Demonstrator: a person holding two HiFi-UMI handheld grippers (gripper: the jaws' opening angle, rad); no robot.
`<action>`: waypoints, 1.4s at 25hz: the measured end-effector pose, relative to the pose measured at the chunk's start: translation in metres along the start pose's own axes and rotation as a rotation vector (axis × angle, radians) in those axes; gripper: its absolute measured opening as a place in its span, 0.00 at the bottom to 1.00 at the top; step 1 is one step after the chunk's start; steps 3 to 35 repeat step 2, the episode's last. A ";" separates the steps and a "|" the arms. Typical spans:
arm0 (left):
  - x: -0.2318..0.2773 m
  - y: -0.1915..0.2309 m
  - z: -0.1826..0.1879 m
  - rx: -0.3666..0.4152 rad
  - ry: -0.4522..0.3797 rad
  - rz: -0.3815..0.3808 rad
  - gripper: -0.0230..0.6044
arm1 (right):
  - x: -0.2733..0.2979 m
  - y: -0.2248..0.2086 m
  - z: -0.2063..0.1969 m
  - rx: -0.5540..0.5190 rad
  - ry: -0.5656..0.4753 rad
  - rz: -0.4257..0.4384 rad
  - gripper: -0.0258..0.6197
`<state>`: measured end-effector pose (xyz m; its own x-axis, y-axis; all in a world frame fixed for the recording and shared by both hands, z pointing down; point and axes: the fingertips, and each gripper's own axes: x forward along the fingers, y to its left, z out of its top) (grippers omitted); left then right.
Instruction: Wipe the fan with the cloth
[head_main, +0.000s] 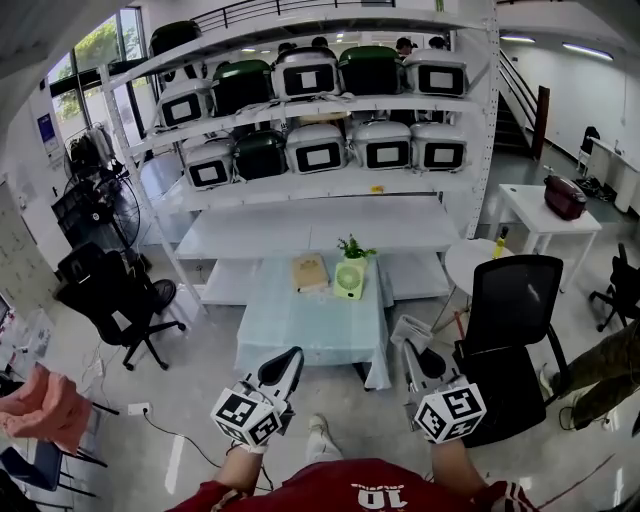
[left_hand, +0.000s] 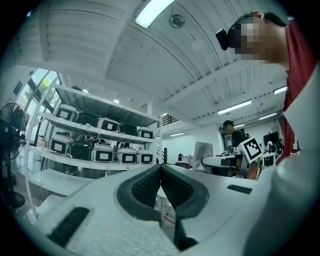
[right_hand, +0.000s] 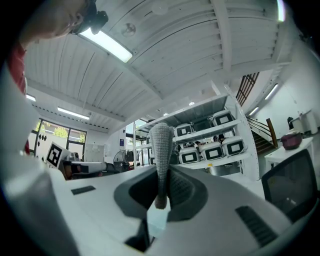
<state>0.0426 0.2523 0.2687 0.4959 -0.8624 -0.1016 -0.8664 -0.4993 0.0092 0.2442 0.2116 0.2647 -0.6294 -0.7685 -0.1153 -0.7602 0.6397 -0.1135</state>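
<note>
Though near right tongs (head_main: 410, 350), chair (head_main: 515, 300) beside table (head_main: 300, 335)

The cloth (right_hand: 161, 145) is showing a grey, finely ribbed knitted textile with a matt face. The right gripper (right_hand: 163, 172) and the left gripper (left_hand: 160, 171) are presenting matt, finely grained white plastic shells. Their pads (left_hand: 147, 187) are showing a dark, cross-hatched, rubber-like surface. The table (head_main: 300, 332) is carrying a pale blue-green fabric cover, smooth and matt. The fan (head_main: 350, 278) at its far edge is showing smooth light-green plastic.
</note>
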 end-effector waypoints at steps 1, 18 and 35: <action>0.001 -0.002 0.000 0.000 0.001 -0.003 0.04 | -0.001 0.000 0.000 -0.001 0.000 0.001 0.07; 0.001 -0.004 0.000 0.000 0.002 -0.007 0.04 | -0.002 0.000 0.000 -0.001 0.000 0.002 0.07; 0.001 -0.004 0.000 0.000 0.002 -0.007 0.04 | -0.002 0.000 0.000 -0.001 0.000 0.002 0.07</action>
